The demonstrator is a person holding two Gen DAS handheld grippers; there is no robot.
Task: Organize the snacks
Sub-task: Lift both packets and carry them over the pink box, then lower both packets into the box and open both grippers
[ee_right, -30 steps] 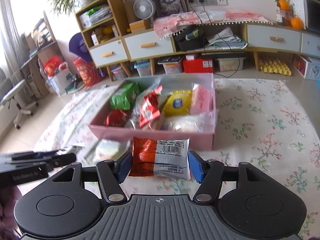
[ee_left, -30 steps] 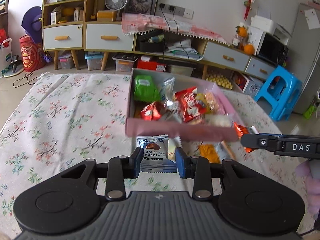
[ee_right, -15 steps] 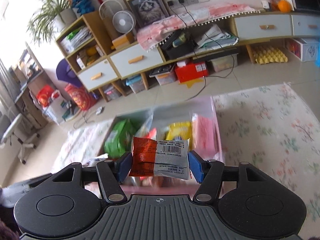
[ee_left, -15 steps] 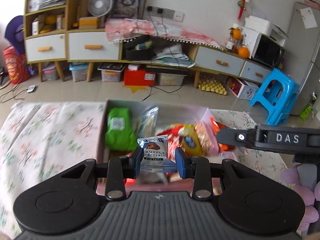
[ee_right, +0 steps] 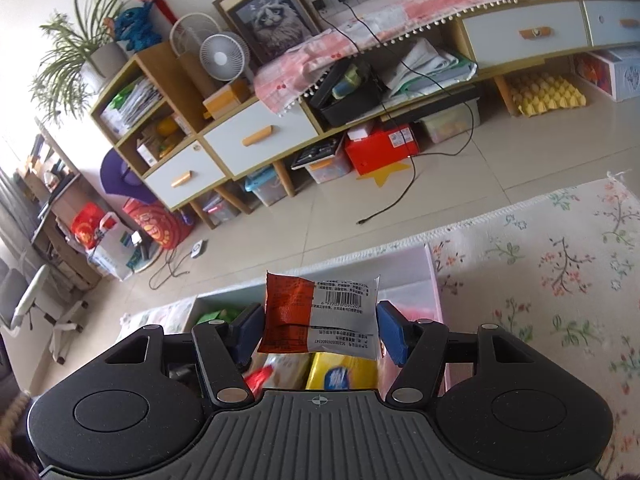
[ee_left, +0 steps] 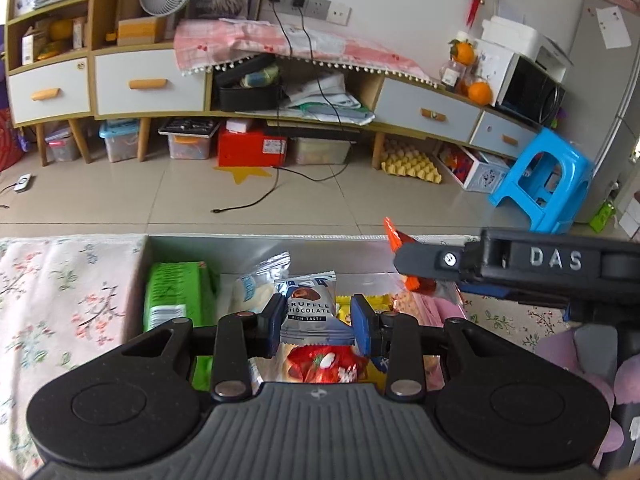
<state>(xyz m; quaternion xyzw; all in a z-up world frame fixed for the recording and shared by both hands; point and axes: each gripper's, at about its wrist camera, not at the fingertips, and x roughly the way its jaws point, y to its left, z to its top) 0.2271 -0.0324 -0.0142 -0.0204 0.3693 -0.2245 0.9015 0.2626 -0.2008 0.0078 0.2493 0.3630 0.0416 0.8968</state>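
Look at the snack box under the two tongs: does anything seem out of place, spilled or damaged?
Nothing stands out as spilled or damaged. The pink-walled cardboard box holds a loose jumble of packets, with a green packet along its left side. The left tongs grip a truffle chocolate packet; the right tongs grip an orange-and-white barcoded packet, both above the box.

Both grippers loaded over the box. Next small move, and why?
Probably open the left gripper to drop the truffle chocolate packet: it hangs clamped above the snacks in the pink box. The right gripper, clamping the orange-and-white packet, can follow.
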